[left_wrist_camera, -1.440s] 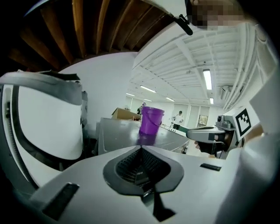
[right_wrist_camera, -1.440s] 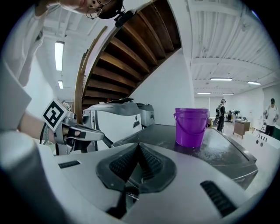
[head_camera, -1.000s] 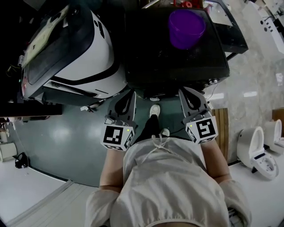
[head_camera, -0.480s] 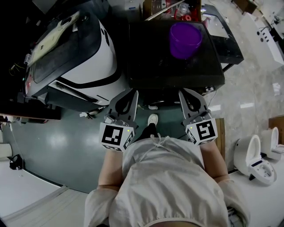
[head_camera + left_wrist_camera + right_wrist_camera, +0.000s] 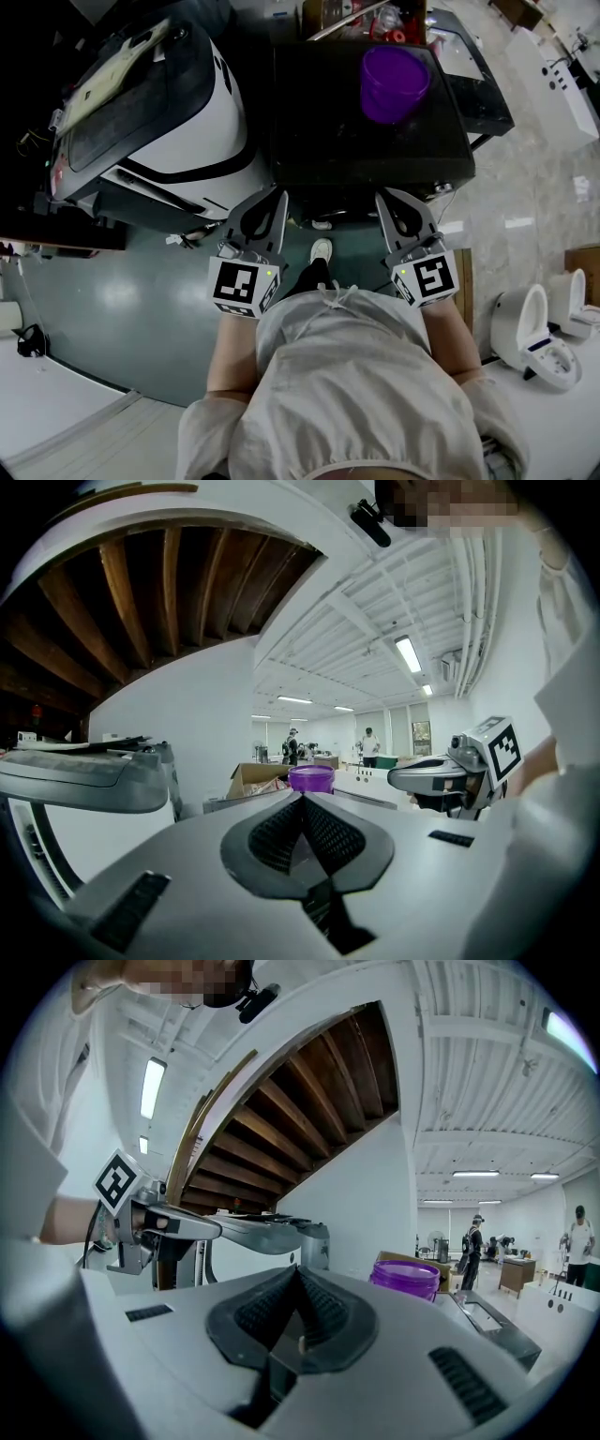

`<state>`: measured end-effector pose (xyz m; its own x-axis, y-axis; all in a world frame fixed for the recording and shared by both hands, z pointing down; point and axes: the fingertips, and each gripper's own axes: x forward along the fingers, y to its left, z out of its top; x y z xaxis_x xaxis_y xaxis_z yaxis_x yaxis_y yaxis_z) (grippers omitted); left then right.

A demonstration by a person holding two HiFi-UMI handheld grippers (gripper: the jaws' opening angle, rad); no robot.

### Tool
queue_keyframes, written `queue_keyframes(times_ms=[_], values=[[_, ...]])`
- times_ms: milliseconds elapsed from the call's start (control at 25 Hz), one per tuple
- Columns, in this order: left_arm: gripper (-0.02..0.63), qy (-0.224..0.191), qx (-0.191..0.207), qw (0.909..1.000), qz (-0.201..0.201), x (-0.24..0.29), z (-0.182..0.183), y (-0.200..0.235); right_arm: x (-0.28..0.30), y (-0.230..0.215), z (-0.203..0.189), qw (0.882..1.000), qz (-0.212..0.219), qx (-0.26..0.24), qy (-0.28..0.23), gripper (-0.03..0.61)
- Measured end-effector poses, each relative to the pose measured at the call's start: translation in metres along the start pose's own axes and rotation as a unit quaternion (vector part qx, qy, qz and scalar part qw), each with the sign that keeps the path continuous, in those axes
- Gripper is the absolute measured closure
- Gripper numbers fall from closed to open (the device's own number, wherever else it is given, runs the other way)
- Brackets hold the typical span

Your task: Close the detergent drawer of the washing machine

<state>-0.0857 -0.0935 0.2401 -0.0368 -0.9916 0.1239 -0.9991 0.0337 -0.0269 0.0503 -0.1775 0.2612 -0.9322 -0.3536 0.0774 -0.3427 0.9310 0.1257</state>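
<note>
With jaws clenched on nothing, the left gripper point(image 5: 268, 208) and right gripper point(image 5: 394, 206) hang mid-frame at the person's waist, seemingly poised to push toward the black box-shaped washing machine point(image 5: 328, 122) above, its detergent drawer not discernible.

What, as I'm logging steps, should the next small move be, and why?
Probably ease one claw forward and down toward the front of the black machine. The left claw and right claw are shut, empty and held near the person's waist, touching nothing; the detergent drawer isn't visible from above.
</note>
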Motion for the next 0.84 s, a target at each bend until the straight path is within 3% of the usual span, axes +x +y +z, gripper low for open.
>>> queue_keyframes(times_ms=[840], values=[[0.595,0.022,-0.030,0.9993,0.003,-0.005,-0.020,-0.003,-0.006,0.009,-0.006,1.000,-0.003,0.000,0.002,0.578]])
